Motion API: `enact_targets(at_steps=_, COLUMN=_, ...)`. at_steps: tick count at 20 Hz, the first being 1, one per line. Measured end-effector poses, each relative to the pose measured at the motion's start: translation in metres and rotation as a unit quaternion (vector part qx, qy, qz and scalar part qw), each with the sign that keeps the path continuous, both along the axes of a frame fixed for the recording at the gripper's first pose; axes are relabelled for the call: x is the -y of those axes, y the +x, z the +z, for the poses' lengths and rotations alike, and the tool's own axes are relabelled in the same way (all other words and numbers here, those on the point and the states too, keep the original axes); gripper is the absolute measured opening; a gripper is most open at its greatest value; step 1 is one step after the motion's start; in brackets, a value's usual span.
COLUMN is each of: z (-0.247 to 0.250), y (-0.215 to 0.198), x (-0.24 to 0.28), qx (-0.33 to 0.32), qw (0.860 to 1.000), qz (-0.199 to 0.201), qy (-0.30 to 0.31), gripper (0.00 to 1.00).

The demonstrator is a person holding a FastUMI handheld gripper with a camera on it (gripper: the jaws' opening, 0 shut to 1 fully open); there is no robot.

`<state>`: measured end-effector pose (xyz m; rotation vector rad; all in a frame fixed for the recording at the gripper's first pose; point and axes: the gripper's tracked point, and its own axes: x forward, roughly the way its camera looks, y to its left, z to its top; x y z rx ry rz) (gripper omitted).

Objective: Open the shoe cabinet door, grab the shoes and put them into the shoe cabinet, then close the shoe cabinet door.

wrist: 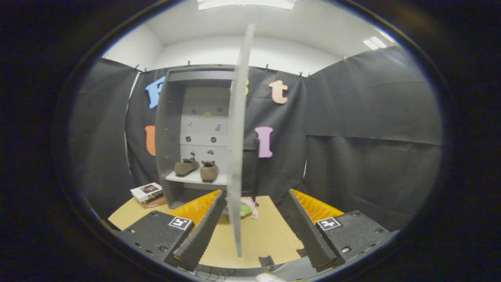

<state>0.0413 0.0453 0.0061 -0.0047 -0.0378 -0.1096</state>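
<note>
The grey shoe cabinet point(172, 129) stands on the wooden table against the wall, its door point(238, 137) swung open and seen edge-on toward me. Two brown shoes point(197, 168) sit side by side on the cabinet's white shelf point(193, 179). My gripper point(252, 225) is open, with its black ridged fingers point(203, 231) spread wide. The lower edge of the door stands between them, and neither finger touches it. The cabinet interior lies beyond the left finger.
A small stack of books point(148, 194) lies on the table left of the cabinet. A pink and green soft toy point(248, 207) rests on the table just behind the door's bottom edge. The tan tabletop point(262, 235) stretches ahead of the fingers.
</note>
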Motion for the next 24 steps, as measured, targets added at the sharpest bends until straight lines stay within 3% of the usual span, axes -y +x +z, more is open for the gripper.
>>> enact_targets(at_steps=7, z=-0.002, y=0.066, x=0.037, qx=-0.013, qw=0.998, qz=0.065, qy=0.016, gripper=1.00)
enact_targets(at_steps=13, z=-0.002, y=0.091, x=0.019, qx=-0.027, qw=0.986, qz=0.164, qy=0.025, gripper=0.99)
enact_targets(at_steps=17, z=0.001, y=0.100, x=0.000, qx=-0.031, qw=0.978, qz=0.207, qy=0.005, gripper=0.98)
enact_targets(at_steps=21, z=-0.005, y=0.087, x=-0.044, qx=-0.038, qw=0.973, qz=0.228, qy=0.014, gripper=0.96)
enact_targets(at_steps=24, z=-0.008, y=0.085, x=-0.075, qx=-0.039, qw=0.974, qz=0.221, qy=0.015, gripper=0.96)
